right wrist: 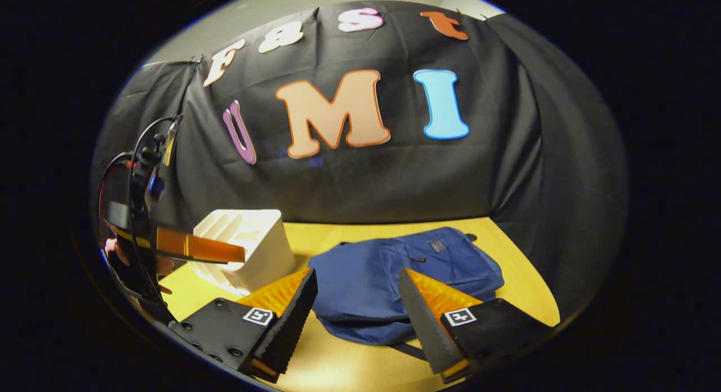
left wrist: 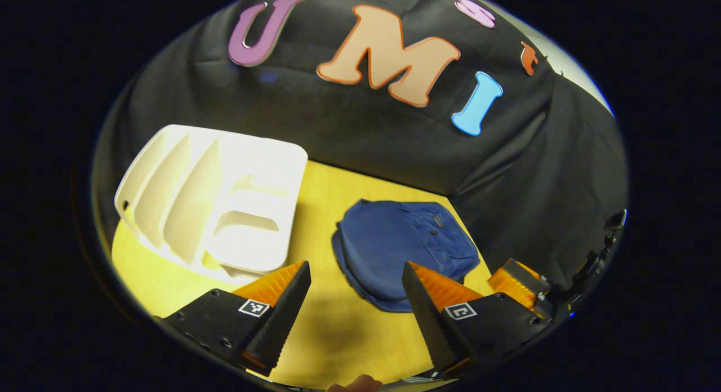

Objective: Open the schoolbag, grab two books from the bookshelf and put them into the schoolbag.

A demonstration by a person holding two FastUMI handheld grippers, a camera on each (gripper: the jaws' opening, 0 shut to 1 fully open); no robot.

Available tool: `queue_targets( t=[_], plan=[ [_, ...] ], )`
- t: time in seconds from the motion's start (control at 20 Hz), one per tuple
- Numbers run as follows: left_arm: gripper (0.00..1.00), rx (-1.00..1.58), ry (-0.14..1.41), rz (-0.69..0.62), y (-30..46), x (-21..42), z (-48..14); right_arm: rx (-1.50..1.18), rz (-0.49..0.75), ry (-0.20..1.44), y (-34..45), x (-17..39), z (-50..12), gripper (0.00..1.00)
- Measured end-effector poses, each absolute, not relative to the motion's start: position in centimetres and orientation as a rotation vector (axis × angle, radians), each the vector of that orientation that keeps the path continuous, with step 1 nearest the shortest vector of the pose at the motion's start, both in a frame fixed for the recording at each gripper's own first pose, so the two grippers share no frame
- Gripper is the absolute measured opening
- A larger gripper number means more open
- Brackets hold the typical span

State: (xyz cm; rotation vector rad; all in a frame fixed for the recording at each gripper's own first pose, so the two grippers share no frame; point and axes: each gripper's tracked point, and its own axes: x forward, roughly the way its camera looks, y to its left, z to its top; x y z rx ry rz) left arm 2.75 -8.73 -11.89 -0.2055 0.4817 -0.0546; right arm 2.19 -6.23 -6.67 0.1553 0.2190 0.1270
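Schoolbag [right wrist: 394,279] lies flat beyond the right gripper's [right wrist: 357,276] parted, empty jaws.

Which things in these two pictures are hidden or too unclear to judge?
- Schoolbag zipper: right gripper view, near edge hidden behind the right tongs; open or closed is unclear.
- White bookshelf: left gripper view, slots glare-washed; books cannot be made out.
- Left tongs: right gripper view, seen side-on, opening unclear there.

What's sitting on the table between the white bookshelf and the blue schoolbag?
Nothing: in the left gripper view, bare yellow table separates the bookshelf from the schoolbag.
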Motion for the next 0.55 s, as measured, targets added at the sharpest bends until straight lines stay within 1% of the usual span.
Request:
queue_targets(
  t=[0.2, 0.35, 0.45, 0.55],
  plan=[
    [0.96, -0.128, 0.345, 0.066, -4.4, 1.0, -6.4, 0.110, 0.105, 0.072, -5.5, 2.3, 0.0, 0.93],
    [0.96, -0.062, 0.224, 0.155, -1.2, 0.0, -2.3, 0.086, 0.107, -0.031, -4.4, 1.7, 4.4, 0.95],
    [0.96, -0.030, 0.144, 0.192, 0.2, -0.3, 0.2, 0.073, 0.104, -0.081, -4.0, 1.6, 6.3, 0.96],
    [0.95, -0.007, 0.104, 0.199, 0.5, -0.7, 1.5, 0.073, 0.097, -0.114, -3.7, 1.6, 7.3, 0.94]
  ],
)
